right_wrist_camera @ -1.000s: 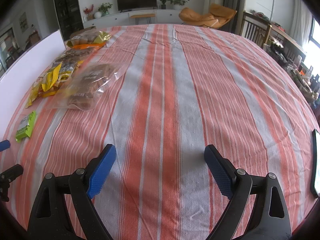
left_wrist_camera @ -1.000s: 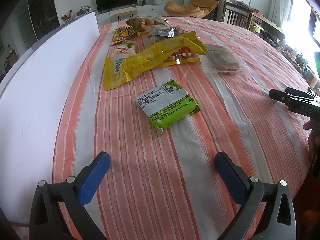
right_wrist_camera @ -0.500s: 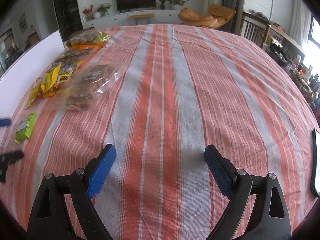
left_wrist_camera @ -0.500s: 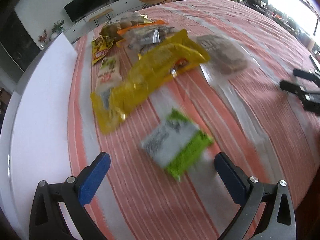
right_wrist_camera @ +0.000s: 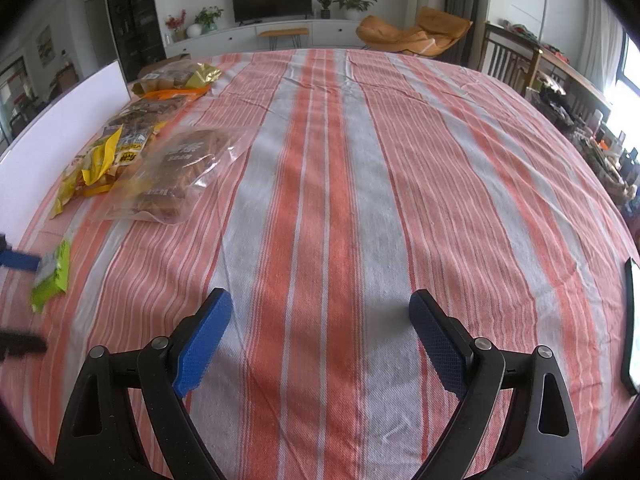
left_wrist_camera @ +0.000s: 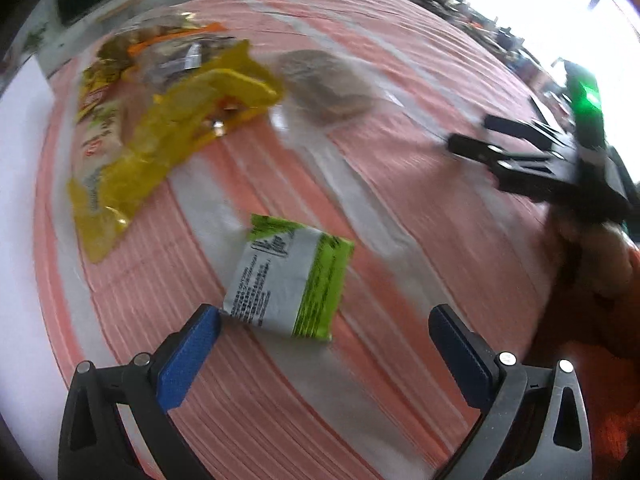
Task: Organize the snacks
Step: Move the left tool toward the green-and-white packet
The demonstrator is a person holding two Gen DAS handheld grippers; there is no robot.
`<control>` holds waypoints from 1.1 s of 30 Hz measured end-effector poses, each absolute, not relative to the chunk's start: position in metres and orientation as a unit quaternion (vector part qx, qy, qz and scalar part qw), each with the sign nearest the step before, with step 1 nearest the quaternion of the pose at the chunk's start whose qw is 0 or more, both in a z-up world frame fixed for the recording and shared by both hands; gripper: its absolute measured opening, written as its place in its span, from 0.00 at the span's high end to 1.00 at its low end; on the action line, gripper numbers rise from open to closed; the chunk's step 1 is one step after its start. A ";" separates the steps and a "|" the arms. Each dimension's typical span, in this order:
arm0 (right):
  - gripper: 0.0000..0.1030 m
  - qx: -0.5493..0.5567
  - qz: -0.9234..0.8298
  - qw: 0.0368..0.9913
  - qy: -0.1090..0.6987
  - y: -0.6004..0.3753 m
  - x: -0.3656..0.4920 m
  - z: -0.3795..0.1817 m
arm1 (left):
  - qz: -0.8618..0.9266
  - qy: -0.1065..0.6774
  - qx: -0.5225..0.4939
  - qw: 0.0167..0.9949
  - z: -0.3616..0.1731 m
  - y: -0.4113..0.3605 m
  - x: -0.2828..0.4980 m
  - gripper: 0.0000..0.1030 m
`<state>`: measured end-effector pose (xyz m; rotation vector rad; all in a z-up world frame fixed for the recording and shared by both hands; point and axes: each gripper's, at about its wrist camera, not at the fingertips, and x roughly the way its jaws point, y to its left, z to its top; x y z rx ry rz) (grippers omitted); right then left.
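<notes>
Spread wide under everything, an orange, white and grey striped tablecloth (right_wrist_camera: 360, 200). Along its 9 o'clock edge, a tall white flat board (right_wrist_camera: 60, 120). Heaped at 10 o'clock in the right wrist view, a long crinkled yellow plastic snack bag (left_wrist_camera: 160, 144) and a clear plastic bag of brown pastries (right_wrist_camera: 176, 176). Nearer, a small green and white foil snack packet (left_wrist_camera: 288, 280), flat on the cloth (blurred), its corner just beside one blue pad. Jaws spread wide on the left gripper (left_wrist_camera: 324, 344); likewise apart and empty on the right gripper (right_wrist_camera: 320, 340).
</notes>
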<state>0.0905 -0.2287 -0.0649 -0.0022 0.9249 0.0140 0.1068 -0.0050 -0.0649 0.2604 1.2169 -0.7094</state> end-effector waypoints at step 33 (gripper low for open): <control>0.10 -0.001 0.007 0.895 0.446 -0.229 0.091 -0.065 | -0.157 0.526 0.097 0.830 -0.075 -0.008 0.124 0.02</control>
